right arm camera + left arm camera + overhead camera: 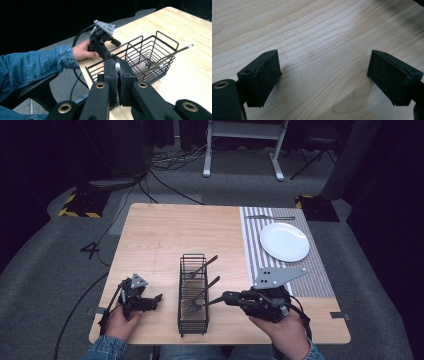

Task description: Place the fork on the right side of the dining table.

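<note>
A black wire basket (193, 256) stands in the near middle of the wooden table (160, 235). Two forks (204, 266) lean in it, handles pointing up and to the right. My right gripper (209, 302) reaches in from the right at the basket's near end, lifted off the table. It is shut on the rounded end of a silver utensil (117, 66), and I cannot see the rest of that piece. In the right gripper view the basket (167, 35) lies just beyond the jaws. My left gripper (152, 300) rests low at the basket's left, open, with bare wood between its pads (265, 77).
A striped placemat (312, 282) covers the table's right side and carries a white plate (284, 241). A piece of cutlery (270, 217) lies at the mat's far end. A person's hand (82, 51) and denim sleeve hold the left gripper near the front edge.
</note>
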`<state>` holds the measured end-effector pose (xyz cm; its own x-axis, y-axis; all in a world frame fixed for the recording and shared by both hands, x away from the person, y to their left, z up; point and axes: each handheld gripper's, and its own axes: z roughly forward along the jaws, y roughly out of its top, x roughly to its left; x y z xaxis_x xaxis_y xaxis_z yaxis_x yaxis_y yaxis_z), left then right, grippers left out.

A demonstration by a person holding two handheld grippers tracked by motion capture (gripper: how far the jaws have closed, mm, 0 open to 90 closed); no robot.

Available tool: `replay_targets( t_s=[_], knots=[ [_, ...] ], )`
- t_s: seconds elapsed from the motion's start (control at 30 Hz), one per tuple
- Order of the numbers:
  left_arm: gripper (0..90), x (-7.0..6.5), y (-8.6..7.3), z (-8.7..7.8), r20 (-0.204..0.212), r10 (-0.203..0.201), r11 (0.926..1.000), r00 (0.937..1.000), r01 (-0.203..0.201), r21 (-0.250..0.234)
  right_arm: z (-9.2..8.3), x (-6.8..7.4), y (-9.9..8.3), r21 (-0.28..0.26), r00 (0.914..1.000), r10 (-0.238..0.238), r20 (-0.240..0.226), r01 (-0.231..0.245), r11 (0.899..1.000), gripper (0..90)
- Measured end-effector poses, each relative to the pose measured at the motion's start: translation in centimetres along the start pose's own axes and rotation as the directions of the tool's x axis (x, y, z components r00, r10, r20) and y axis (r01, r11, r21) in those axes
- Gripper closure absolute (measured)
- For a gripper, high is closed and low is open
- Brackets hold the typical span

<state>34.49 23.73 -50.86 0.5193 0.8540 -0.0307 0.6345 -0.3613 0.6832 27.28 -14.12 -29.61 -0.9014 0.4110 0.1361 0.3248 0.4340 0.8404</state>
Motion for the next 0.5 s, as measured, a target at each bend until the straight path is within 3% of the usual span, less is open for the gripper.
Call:
replay_targets(
  t_s=[0.5],
  knots=[
    [11.6,0.0,0.0,0.0,-0.003,0.004,1.0,1.0,-0.004,0.0,-4.0,-1.0,0.3,-0.075,0.9994,0.032,0.01,-0.031,0.997,87.0]
  ],
)
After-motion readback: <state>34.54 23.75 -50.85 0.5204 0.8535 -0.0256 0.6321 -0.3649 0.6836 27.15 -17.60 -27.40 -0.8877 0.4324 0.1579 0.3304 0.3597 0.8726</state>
